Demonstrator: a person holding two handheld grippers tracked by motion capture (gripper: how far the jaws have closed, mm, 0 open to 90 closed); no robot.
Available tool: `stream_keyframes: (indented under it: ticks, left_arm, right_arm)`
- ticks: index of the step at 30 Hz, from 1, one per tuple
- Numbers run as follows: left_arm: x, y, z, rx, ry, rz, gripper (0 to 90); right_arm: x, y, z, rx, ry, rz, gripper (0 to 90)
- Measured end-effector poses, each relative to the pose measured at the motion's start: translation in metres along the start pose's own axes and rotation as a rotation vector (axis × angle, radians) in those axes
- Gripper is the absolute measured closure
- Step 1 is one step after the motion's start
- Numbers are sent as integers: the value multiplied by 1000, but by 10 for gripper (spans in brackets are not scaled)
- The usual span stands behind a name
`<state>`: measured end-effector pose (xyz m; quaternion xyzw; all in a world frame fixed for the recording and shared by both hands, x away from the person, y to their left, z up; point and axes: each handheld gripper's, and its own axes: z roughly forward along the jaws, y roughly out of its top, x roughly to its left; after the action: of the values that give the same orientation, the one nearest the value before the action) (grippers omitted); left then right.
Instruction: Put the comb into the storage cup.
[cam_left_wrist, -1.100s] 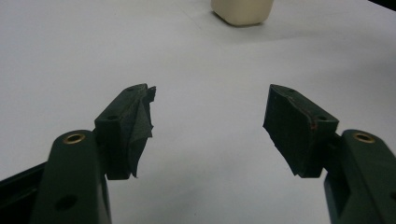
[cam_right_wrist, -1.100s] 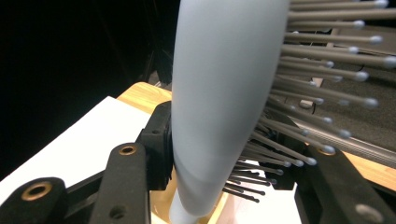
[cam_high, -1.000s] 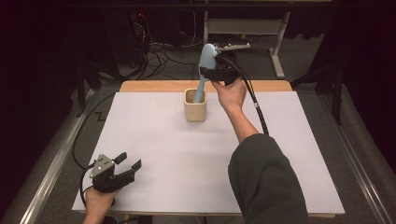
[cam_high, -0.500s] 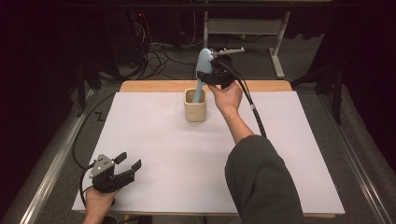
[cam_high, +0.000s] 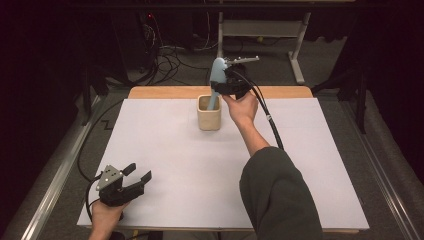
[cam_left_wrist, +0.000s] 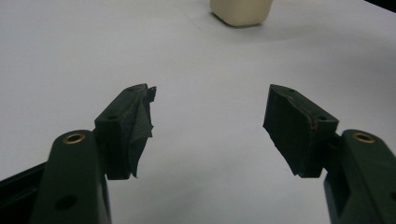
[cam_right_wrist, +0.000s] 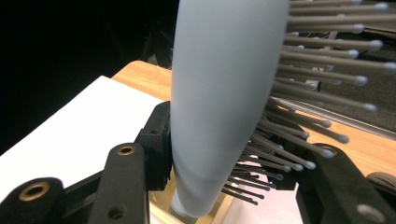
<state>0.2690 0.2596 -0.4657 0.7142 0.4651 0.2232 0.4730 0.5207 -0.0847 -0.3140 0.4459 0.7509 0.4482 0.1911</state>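
Readable text: I find none.
Labels, brands, numbers: none legible on anything beside my claws.

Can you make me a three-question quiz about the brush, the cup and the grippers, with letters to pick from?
1. Where is the handle end of the brush?
A. lying flat on the table
B. down in the cup
C. on the floor

2. What colour is the brush?
A. light blue
B. red
C. green

3. How do the jaws of the left gripper stand?
A. shut on the cup
B. shut on the brush
C. open, with nothing between them

Answers:
1. B, the high view shows the brush standing with its lower end inside the cup.
2. A, its back looks pale blue in the high view and the right gripper view.
3. C, the left gripper view shows a wide gap with just the table behind; it is the right gripper that is shut on the brush.
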Motion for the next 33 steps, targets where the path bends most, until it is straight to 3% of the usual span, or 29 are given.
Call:
stream_keyframes:
  ticks: [33]
  left_arm:
    - [0,1,0,-4,-3,1,327]
  right_arm:
    - [-2,-20,19,69,-13,-1,516]
